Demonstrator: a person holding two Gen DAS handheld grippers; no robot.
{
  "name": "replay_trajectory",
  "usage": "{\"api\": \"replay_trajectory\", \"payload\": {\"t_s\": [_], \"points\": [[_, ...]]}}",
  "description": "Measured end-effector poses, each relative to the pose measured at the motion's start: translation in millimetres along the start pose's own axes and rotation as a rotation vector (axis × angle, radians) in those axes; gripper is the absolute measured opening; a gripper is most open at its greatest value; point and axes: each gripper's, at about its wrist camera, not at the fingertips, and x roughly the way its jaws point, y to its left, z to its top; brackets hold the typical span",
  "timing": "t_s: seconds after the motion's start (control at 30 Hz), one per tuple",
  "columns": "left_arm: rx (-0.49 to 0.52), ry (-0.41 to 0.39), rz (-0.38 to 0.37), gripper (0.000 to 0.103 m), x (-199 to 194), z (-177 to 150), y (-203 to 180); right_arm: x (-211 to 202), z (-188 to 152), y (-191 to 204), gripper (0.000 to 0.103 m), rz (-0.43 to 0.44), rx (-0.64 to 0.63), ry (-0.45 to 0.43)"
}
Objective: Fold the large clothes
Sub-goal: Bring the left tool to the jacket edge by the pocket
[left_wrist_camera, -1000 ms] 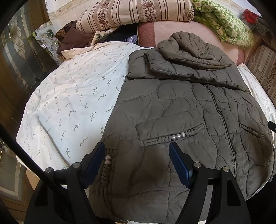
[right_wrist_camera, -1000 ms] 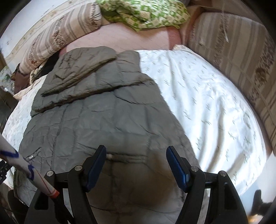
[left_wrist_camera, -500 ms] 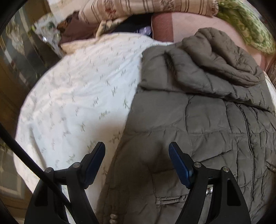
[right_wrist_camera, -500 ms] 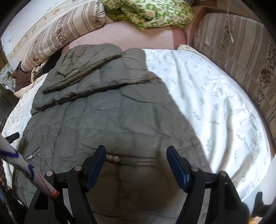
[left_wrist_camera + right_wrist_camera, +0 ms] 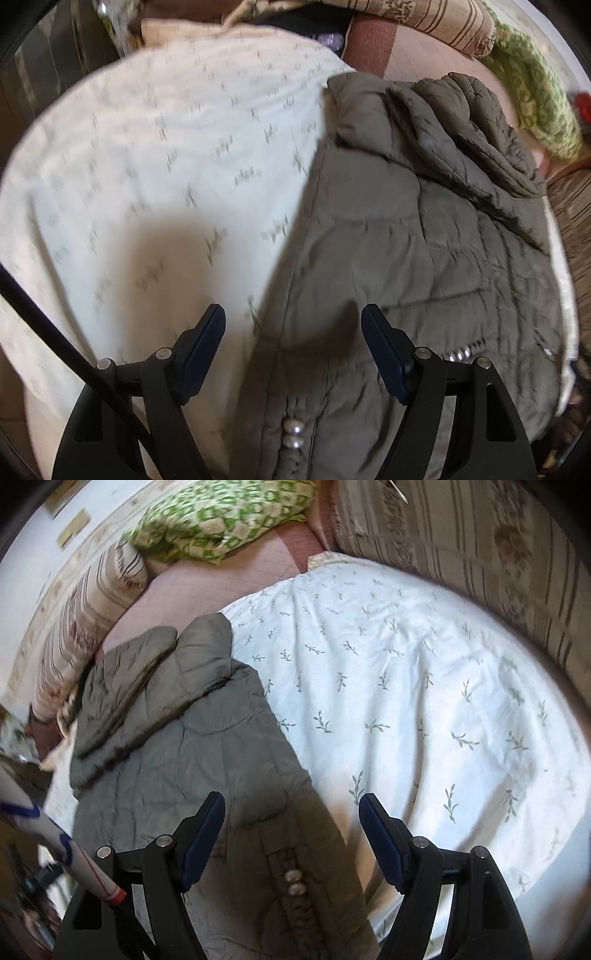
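Note:
An olive-grey quilted hooded jacket [image 5: 424, 236] lies flat on a white leaf-print bed sheet [image 5: 166, 155], hood toward the far pillows. It also shows in the right wrist view [image 5: 177, 746]. My left gripper [image 5: 293, 332] is open and empty, above the jacket's left side edge. My right gripper [image 5: 291, 819] is open and empty, above the jacket's right side edge near a pocket with silver snaps [image 5: 293, 882]. The sheet [image 5: 424, 686] spreads to the right of the jacket.
Striped pillows [image 5: 85, 602] and a green patterned quilt [image 5: 221, 513] lie at the head of the bed. A striped sofa back [image 5: 480, 542] runs along the right. A dark cabinet [image 5: 44, 70] stands at the left. A white rod with blue marks [image 5: 55, 834] crosses the lower left.
Both grippers have moved outward from over the jacket body to its side edges: the left one to the left edge, the right one to the right edge. Both stay open.

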Motion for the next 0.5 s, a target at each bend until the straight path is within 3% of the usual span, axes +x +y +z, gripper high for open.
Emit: {"api": "replay_trajectory", "payload": {"t_s": [0.1,0.23,0.5], "points": [[-0.030,0.082,-0.145,0.075,13,-6,7,17,2,-11,0.080,0.068,0.051,0.068],[-0.039,0.088,-0.217,0.075,12,-8,11,41,-7,-21,0.080,0.199,0.115,0.188],[-0.139,0.139,-0.442,0.075,7,-22,27,31,-20,-14,0.079,0.268,0.081,0.201]]}}
